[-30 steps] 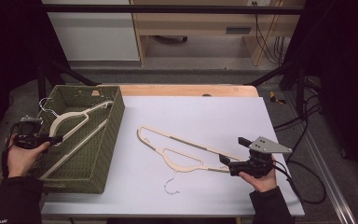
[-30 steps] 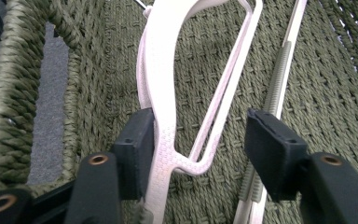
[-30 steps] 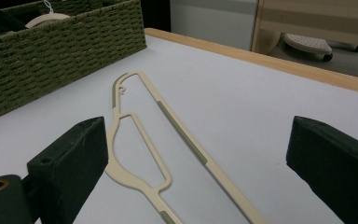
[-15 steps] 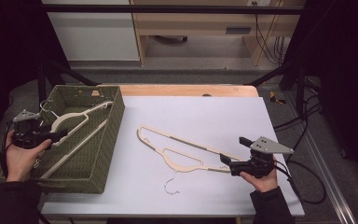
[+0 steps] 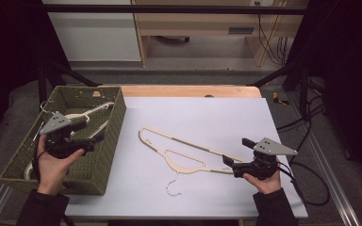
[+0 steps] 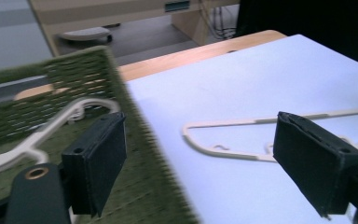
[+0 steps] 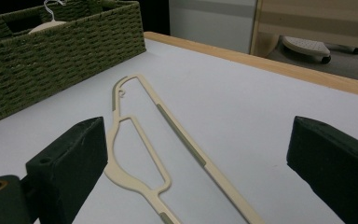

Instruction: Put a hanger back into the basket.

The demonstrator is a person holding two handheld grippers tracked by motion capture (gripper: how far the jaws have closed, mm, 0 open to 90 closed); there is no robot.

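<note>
A cream hanger [image 5: 188,143] lies flat on the white table [image 5: 207,113], its metal hook toward the front edge. A second pale hanger [image 5: 94,110] rests inside the green woven basket [image 5: 108,141] at the left. My left gripper [image 5: 88,135] hovers over the basket, pointing right. Its jaws have just been opening and stand wide with nothing between them. In the left gripper view [image 6: 198,140] the basket rim [image 6: 116,93] and the table hanger [image 6: 242,122] lie beyond. My right gripper [image 5: 238,151] is open at that hanger's right end, and its jaws straddle the hanger [image 7: 182,135].
The basket [image 7: 60,51] takes up the table's left side, with the second hanger [image 7: 44,25] poking above its rim. A wooden strip [image 5: 188,90] borders the far edge. Cables [image 5: 306,188] trail off the right side. A low wooden shelf unit [image 5: 202,28] stands beyond.
My left gripper has left the basket hanger's hook at the basket's left rim, moved right and up over the basket, and opened its jaws. The right gripper has stayed put.
</note>
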